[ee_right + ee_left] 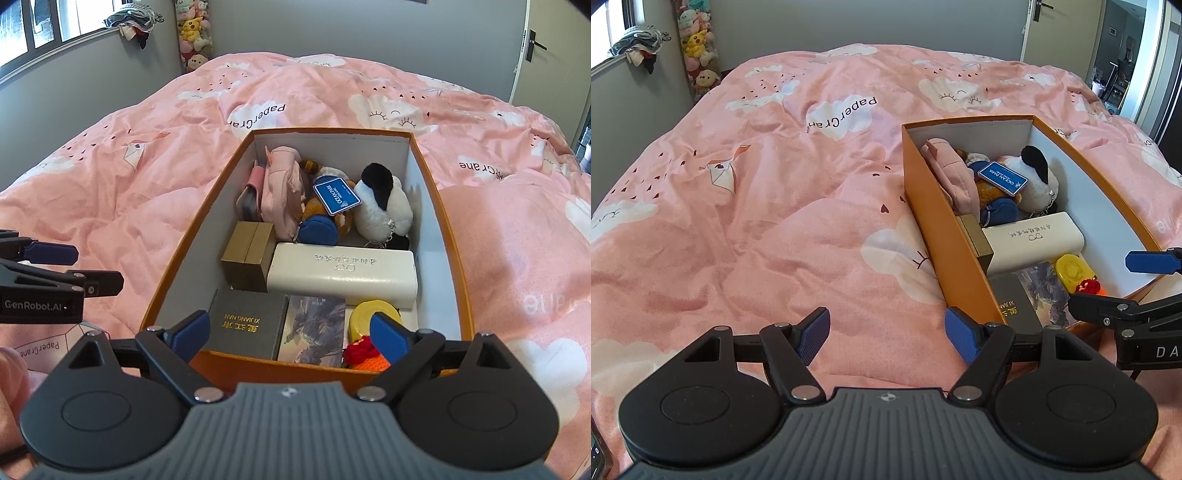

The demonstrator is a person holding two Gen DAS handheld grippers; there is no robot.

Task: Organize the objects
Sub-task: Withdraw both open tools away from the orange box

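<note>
Orange cardboard box [447, 236] sits on the pink duvet [147, 192], already packed with plush toys, cream case [341, 273] and small boxes. I see nothing loose left (nearly finished, I judge). Both my right gripper [291, 332] and left gripper [884, 334] gape wide, holding nothing.

A home bedroom: a bed [757, 221] with pink cloud-print bedding, stacked plush toys [192, 33] in the corner, a door [532, 48].

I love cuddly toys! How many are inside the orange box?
2 clearly: a white toy with black ears far right, an orange one mid-box under the blue tag. Others may hide underneath.
</note>
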